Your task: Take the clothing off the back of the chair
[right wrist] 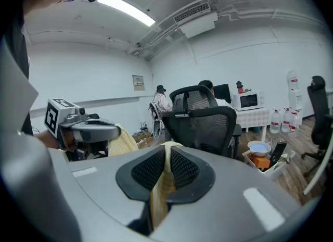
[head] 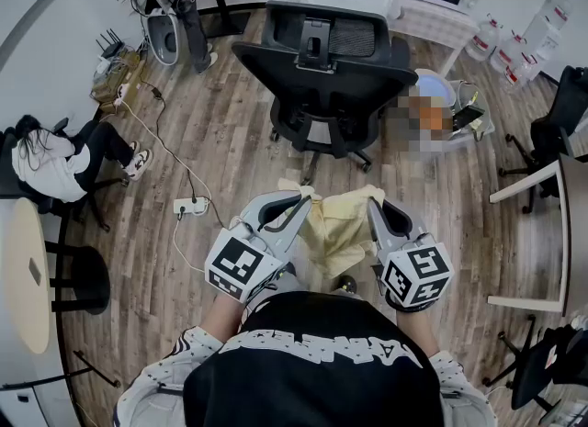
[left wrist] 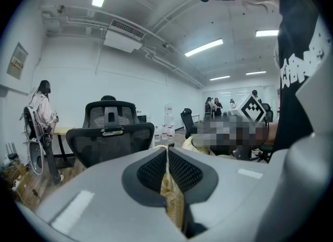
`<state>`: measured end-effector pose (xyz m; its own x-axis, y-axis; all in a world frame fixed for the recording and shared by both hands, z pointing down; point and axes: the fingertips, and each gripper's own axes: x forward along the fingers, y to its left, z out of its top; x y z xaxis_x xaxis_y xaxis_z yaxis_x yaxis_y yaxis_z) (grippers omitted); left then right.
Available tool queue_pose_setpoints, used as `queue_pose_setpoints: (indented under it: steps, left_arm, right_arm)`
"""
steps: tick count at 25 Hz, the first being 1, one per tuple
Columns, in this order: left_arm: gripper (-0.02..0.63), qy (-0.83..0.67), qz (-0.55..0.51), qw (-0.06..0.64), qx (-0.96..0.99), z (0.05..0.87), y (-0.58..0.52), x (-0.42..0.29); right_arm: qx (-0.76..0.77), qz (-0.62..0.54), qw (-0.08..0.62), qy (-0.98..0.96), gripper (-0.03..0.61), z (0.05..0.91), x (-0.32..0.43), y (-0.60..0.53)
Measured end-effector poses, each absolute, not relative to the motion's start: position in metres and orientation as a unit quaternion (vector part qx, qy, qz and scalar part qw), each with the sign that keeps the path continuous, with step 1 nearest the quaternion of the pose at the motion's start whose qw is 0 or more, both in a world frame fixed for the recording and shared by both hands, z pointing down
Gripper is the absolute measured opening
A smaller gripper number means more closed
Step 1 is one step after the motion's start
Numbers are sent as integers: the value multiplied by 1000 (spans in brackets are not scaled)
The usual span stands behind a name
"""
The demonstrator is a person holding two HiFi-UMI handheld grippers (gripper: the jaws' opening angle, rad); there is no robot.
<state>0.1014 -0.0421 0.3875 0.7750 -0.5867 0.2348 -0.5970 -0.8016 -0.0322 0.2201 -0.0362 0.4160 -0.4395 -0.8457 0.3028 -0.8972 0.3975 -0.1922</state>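
The wood-plank floor (head: 220, 131) spreads out under you, and the black mesh office chair (head: 322, 58) stands ahead on it with its backrest turned toward you. The pale yellow clothing (head: 335, 228) is off that chair. You hold it in front of your body, stretched between the two tools, and it sags in loose folds in the middle, apart from the backrest.

Your left gripper (head: 299, 197) grips the cloth's left upper edge. In the left gripper view its jaws are pressed together with a thin strip of yellow fabric pinched between the pads (left wrist: 179, 170). Your right gripper (head: 375, 203) has the right upper edge, and its jaws are clamped on a slightly thicker fold of the same cloth. A white power strip (head: 190, 206) lies on the floor to your left, its cable trailing away.
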Motion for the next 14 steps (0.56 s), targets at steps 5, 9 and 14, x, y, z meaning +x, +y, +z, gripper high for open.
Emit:
queue_pose_setpoints:
  steps: [5, 9, 14]
  left_arm:
    - [8, -313, 117, 20, 942, 386, -41, 102]
    - [8, -316, 117, 23, 941, 388, -43, 101]
    - [8, -320, 117, 23, 940, 387, -44, 100]
  right_arm:
    - [523, 163, 77, -833, 41, 415, 219, -36]
    - [522, 162, 76, -834, 41, 415, 220, -38]
    - [521, 163, 76, -835, 41, 415, 219, -39]
